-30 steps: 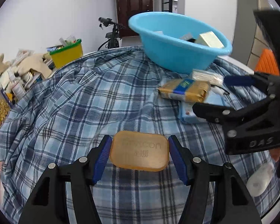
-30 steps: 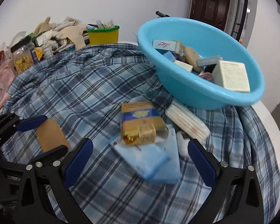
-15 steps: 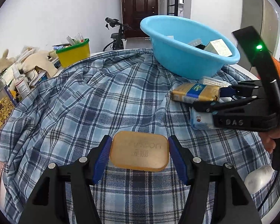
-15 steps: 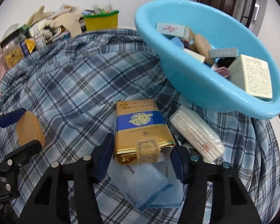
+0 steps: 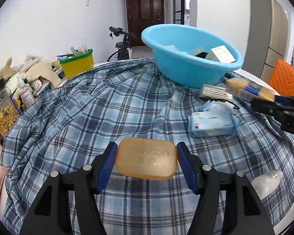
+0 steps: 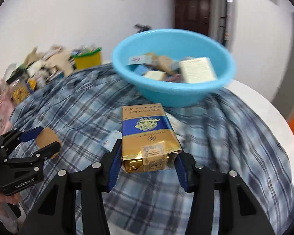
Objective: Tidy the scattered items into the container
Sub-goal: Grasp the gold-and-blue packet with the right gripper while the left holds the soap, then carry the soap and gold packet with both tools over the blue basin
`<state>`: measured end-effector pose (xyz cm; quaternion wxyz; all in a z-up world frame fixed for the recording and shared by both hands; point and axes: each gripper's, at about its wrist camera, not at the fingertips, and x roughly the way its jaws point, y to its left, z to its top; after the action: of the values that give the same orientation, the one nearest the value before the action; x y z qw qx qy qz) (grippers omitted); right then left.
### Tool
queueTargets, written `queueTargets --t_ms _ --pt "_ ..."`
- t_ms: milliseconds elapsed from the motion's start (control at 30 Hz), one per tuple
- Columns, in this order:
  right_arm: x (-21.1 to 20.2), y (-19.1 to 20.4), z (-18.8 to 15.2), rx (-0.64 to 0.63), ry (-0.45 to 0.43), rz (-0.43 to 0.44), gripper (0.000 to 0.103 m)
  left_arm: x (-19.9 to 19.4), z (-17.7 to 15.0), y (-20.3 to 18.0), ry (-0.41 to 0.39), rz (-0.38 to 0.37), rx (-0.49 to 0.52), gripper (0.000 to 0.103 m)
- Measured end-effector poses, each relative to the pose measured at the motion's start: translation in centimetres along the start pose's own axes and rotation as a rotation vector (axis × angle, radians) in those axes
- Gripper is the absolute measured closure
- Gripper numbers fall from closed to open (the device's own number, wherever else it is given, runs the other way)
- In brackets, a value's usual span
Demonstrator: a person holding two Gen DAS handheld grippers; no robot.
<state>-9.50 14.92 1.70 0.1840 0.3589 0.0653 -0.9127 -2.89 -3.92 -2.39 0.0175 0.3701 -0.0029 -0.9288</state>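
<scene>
My left gripper [image 5: 146, 159] is shut on an amber soap bar [image 5: 146, 157] and holds it over the plaid cloth. It also shows at the left of the right wrist view [image 6: 43, 137]. My right gripper [image 6: 148, 156] is shut on a gold and blue packet [image 6: 149, 137], lifted off the cloth. In the left wrist view that packet [image 5: 249, 91] is at the right, near the blue basin [image 5: 190, 58]. The basin [image 6: 172, 90] holds several boxes and small items.
On the plaid cloth [image 5: 88, 117] lie a blue tissue pack [image 5: 211, 123], a pack of white sticks [image 5: 213, 94] and a white object [image 5: 266, 182] at the right edge. A yellow bin [image 5: 77, 66] and clutter stand at the far left. An orange chair [image 5: 286, 78] is to the right.
My right gripper closed on the gold and blue packet and lifted it off the tissue pack toward the basin. My left gripper kept hold of the soap bar.
</scene>
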Motion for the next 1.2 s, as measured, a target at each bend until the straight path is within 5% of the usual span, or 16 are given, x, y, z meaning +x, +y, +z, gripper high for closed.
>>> queueTargets --t_ms 367,633,900,1200 --pt "-2.9 -2.6 -5.8 0.106 -0.057 -0.143 0.055 -1.1 -0.7 -2.4 -0.015 -0.038 0.019 0.038" --pt "-2.4 -3.2 -6.5 0.133 -0.050 -0.134 0.055 -1.2 -1.2 -3.2 -0.013 -0.026 0.036 0.038" --pt "-3.3 -2.7 -5.2 0.116 -0.085 -0.132 0.055 -1.7 -0.1 -3.2 -0.029 -0.035 0.043 0.038" --pt "-6.5 -2.2 -0.9 0.098 -0.199 -0.128 0.055 -4.9 4.8 -3.3 -0.152 -0.035 0.060 0.038"
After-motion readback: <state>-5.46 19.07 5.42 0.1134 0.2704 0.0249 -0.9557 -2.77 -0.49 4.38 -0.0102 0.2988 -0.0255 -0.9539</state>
